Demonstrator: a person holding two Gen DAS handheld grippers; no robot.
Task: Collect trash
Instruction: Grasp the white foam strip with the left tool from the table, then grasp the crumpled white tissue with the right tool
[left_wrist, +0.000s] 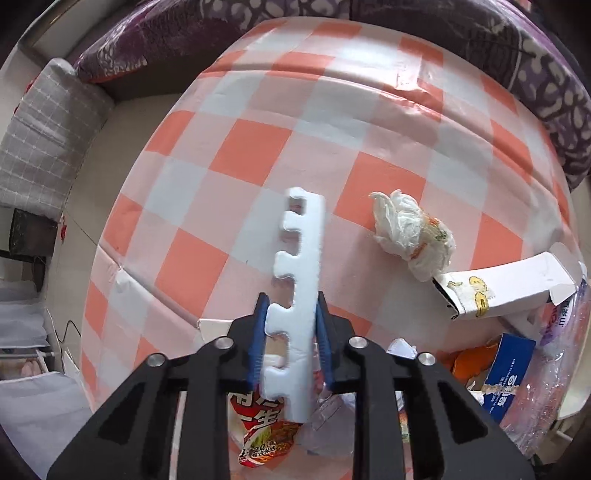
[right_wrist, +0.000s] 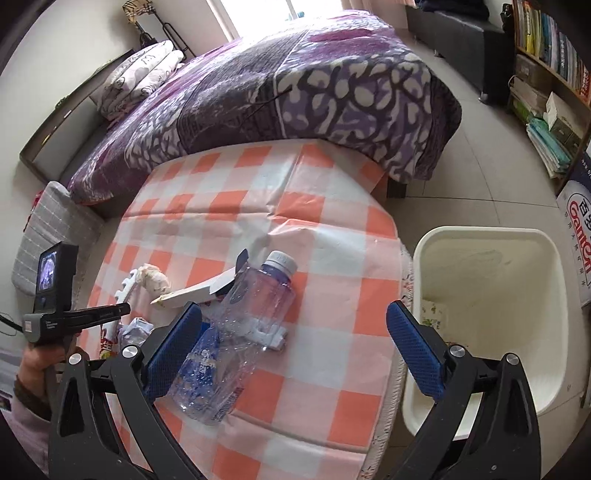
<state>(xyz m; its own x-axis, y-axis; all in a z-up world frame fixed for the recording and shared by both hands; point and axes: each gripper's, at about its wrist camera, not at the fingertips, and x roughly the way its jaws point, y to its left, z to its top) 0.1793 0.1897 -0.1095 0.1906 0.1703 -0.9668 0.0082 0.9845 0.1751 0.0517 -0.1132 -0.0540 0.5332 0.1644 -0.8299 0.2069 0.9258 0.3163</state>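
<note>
My left gripper (left_wrist: 290, 317) is shut on a white notched foam strip (left_wrist: 299, 280) and holds it above the checked table (left_wrist: 258, 155). A crumpled tissue wad (left_wrist: 413, 232), a white carton (left_wrist: 506, 291), a red snack wrapper (left_wrist: 262, 432) and a blue box (left_wrist: 509, 373) lie on the table. My right gripper (right_wrist: 295, 343) is open and empty above the table's near right side. A clear plastic bottle (right_wrist: 243, 328) lies just beside its left finger. The foam strip (right_wrist: 125, 288), tissue wad (right_wrist: 155, 278) and carton (right_wrist: 199, 291) also show in the right wrist view.
A cream trash bin (right_wrist: 487, 317) stands on the floor right of the table (right_wrist: 325, 369). A bed with a purple blanket (right_wrist: 295, 85) lies behind the table. Bookshelves (right_wrist: 554, 74) line the right wall. A grey cushion (left_wrist: 44, 147) sits left of the table.
</note>
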